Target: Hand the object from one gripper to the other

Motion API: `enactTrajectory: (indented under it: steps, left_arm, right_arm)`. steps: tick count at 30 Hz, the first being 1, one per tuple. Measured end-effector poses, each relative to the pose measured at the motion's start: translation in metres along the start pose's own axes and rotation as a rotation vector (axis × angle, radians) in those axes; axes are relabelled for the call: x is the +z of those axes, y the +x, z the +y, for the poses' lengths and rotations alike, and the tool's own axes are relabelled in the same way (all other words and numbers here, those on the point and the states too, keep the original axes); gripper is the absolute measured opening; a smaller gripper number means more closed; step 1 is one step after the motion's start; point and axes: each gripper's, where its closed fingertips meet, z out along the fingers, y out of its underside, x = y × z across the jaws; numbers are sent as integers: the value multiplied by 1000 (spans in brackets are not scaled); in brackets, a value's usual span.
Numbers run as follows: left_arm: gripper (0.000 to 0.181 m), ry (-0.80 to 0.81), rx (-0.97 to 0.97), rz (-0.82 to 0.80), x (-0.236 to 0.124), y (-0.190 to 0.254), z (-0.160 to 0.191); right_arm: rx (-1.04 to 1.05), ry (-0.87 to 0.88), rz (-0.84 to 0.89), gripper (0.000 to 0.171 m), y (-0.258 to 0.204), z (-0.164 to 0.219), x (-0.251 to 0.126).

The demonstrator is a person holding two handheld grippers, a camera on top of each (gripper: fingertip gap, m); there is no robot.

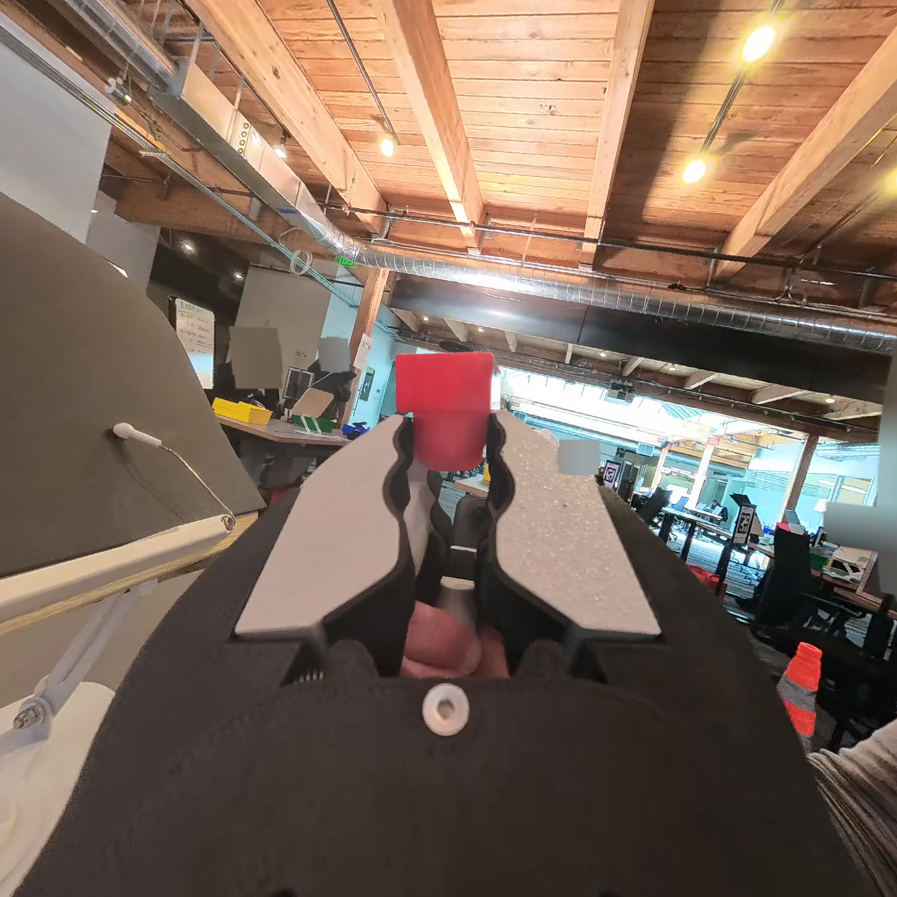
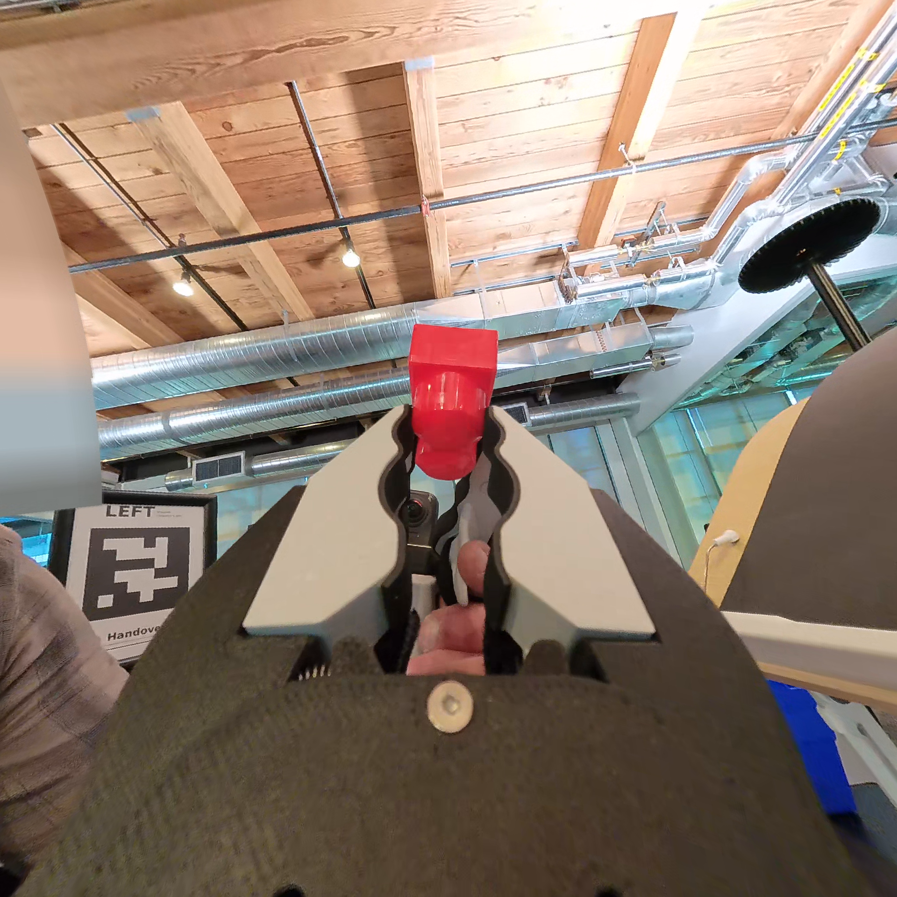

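The red plastic object (image 1: 445, 412), a square block on top with a rounded stem below, sits at the fingertips in both wrist views. In the left wrist view, the left gripper (image 1: 447, 439) has its grey, black-lined fingers (image 1: 340, 524) pressed against both sides of the stem. In the right wrist view, the right gripper (image 2: 449, 437) also has its fingers (image 2: 548, 529) closed against the stem of the same object (image 2: 451, 388), with the block end projecting beyond the tips.

Task status (a judgement from these views): the transfer appears to be at its midpoint, with both grippers clamped on the object at once. Remaining step: one gripper must release and withdraw; which one gives and which receives cannot be determined here.

Containers: yellow trays (image 1: 242, 410) rest on a distant desk in the left wrist view; their contents are too small to tell. A blue bin (image 2: 810, 747) appears at the lower right of the right wrist view, its interior hidden.
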Motion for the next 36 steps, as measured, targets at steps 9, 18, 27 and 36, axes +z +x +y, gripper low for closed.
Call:
enactTrajectory:
  steps: [9, 18, 27, 36]
  left_arm:
    - [28, -239, 187, -43, -3, -11, -1]
    - [28, -649, 465, -11, -23, -7, 26]
    - [29, -862, 547, 65, -37, 8, 57]
    - [29, -807, 570, 46, -30, 7, 52]
  right_arm:
    - [-159, -238, 23, 39, 10, 5, -13]
    - [-319, -543, -10, 42, 5, -2, -41]
    - [-377, -859, -125, 41, -12, 44, -58]
    - [-349, -800, -118, 33, -11, 37, -53]
